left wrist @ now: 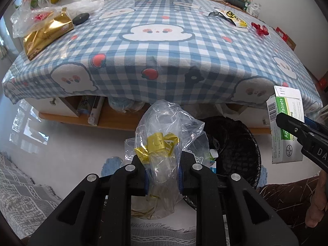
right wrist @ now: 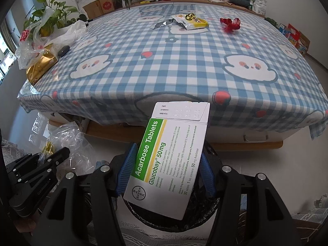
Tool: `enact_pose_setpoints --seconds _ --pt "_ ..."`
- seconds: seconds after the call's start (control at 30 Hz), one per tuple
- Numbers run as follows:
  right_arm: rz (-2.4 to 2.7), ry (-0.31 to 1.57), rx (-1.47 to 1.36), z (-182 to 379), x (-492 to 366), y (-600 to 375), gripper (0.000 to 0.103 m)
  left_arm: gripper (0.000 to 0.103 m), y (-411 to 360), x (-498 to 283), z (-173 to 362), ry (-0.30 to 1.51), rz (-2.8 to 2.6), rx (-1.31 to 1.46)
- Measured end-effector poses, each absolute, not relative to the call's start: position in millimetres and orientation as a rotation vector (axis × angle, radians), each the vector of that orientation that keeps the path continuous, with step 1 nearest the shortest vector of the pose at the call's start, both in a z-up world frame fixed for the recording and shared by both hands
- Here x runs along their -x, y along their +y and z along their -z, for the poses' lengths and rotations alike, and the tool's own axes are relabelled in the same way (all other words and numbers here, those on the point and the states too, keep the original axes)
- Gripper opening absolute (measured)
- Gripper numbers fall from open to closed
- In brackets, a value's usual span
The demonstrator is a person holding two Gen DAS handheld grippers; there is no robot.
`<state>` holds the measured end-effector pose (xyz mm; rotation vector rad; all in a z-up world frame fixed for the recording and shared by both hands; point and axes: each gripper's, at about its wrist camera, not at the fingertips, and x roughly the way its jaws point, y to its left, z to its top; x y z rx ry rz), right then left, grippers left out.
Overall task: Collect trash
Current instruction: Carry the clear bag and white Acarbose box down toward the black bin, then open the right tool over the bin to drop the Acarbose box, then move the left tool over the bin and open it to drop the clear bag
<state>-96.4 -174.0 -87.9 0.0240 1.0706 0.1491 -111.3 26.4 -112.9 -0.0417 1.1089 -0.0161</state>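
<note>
My left gripper (left wrist: 163,176) is shut on a clear plastic bag with gold ribbon (left wrist: 164,143) and holds it just left of a black-lined trash bin (left wrist: 233,143) on the floor. My right gripper (right wrist: 164,170) is shut on a white and green Acarbose tablet box (right wrist: 170,164), held above the bin (right wrist: 143,217). The box also shows in the left wrist view (left wrist: 287,127). The left gripper (right wrist: 51,160) and its bag (right wrist: 69,141) show at left in the right wrist view. A yellow snack wrapper (right wrist: 188,21) and red ribbon scrap (right wrist: 229,24) lie on the far table.
The table with a blue checked cloth (left wrist: 164,47) stands ahead, its front edge overhanging a wooden shelf (left wrist: 114,121). A gold tissue pack (left wrist: 45,34), plastic bags (left wrist: 82,2) and a dark oval object (left wrist: 81,18) sit at its left. Grey rug (left wrist: 24,190) at lower left.
</note>
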Motion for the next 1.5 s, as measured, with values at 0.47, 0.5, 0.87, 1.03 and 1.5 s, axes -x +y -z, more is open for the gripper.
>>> enact_pose_setpoints --seconds 0.47,0.5,0.87,1.03,1.5 --pt "-0.159 1.137 0.002 143 95 -163 0.056 0.019 20 110 148 1.151 0.036 0.051" --pt "-0.157 1.141 0.002 147 95 -163 0.056 0.019 20 110 152 1.158 0.036 0.054" --pt "-0.133 1.203 0.011 186 86 -163 0.057 0.019 28 106 186 1.208 -0.005 0.067" --pt "-0.138 1.208 0.032 194 85 -157 0.059 0.019 29 106 192 1.219 -0.014 0.068" --pt "-0.106 1.164 0.027 176 92 -166 0.091 0.02 17 109 176 1.19 0.022 0.067"
